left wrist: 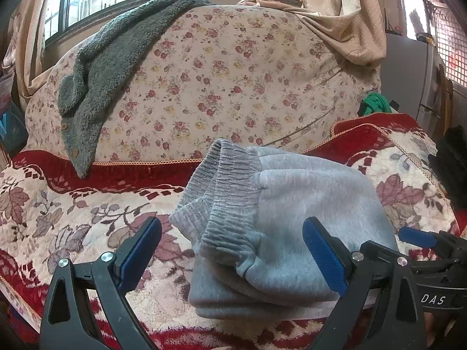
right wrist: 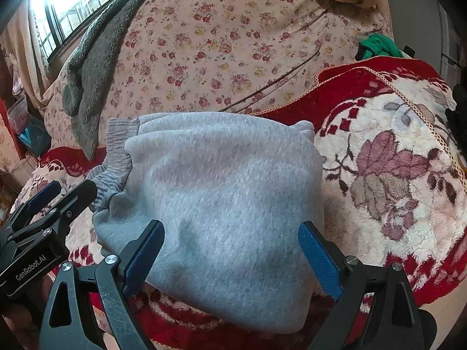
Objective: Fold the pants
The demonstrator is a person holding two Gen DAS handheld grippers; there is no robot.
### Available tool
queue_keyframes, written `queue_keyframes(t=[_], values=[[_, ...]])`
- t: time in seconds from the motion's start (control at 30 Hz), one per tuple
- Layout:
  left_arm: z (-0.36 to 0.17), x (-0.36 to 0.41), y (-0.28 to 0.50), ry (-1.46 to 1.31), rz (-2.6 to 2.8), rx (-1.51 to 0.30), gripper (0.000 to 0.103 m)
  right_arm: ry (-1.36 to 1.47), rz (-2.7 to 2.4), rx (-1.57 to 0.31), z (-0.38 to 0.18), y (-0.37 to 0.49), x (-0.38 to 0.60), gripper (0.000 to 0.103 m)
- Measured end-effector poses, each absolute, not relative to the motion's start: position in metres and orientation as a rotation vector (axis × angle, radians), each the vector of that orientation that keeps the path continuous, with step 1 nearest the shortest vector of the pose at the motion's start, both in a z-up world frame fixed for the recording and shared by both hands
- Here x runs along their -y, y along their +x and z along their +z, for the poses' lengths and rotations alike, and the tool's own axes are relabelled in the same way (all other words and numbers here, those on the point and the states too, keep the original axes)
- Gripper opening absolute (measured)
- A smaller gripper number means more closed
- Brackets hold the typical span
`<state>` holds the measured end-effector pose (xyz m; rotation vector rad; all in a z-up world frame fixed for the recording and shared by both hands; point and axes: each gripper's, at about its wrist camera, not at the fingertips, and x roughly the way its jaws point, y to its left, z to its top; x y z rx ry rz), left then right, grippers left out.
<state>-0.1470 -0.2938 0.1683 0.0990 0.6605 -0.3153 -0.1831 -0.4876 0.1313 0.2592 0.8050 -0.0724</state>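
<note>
Grey sweatpants (right wrist: 216,204) lie folded into a thick bundle on a red floral blanket (right wrist: 394,151) over a bed, with the ribbed cuffs (left wrist: 224,204) on the left side. The left claw (left wrist: 233,259) and right claw (right wrist: 233,259) hover wide apart, holding nothing. To finish neatly, I would press the stack flat and square the loose cuffs.

The left gripper (left wrist: 232,249) has two black plastic arms with triangular cut-outs, round silver screws at the joints and ribbed blue pads (left wrist: 324,255) on the inner faces of its fingers. The right gripper (right wrist: 232,250) is built the same, its black arms faintly scuffed. White lettering marks the bodies: "DAS" on the right one, "GenRobot.AI" on the left.
</note>
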Motion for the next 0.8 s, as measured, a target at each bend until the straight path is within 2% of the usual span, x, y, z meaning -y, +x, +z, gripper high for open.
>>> queue_keyframes(t=[0.8], values=[[0.1646, 0.3028, -0.1427, 0.115, -0.343, -0.647, 0.097, 0.268, -0.081, -0.812, 0.1283, -0.1792, 0.4926, 0.096]])
